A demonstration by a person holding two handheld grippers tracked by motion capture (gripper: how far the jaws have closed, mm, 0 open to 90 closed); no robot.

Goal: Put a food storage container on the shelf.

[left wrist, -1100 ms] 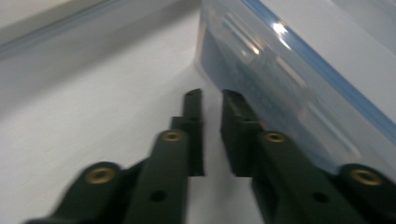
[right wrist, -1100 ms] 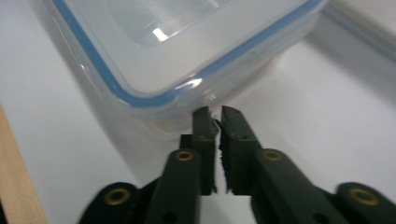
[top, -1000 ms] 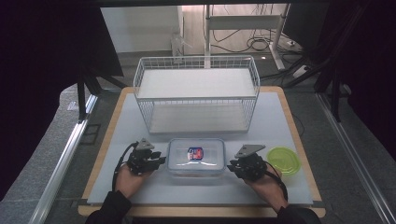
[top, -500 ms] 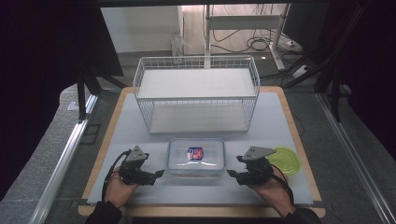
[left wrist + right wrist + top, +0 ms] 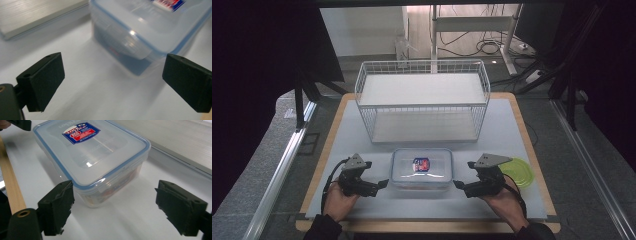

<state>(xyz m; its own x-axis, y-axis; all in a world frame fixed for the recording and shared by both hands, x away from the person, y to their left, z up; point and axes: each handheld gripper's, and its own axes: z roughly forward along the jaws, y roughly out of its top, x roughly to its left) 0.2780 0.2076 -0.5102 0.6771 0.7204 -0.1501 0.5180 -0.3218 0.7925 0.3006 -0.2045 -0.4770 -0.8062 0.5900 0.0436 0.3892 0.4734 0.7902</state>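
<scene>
- Left gripper (image 5: pixel 381 184), fingers spread wide, grasping nothing, sits at the clear lidded box's (image 5: pixel 422 168) nine o'clock.
- Right gripper (image 5: pixel 458 184), fingers likewise released, sits at its three o'clock.

A wood-edged table (image 5: pixel 518 117) stands on grey floor (image 5: pixel 262 150), cables (image 5: pixel 492 47) beyond, dark surroundings.

Clear container (image 5: pixel 422 170), blue-rimmed, red-and-blue label; green lid (image 5: pixel 518 172); white basket (image 5: pixel 422 100).
</scene>
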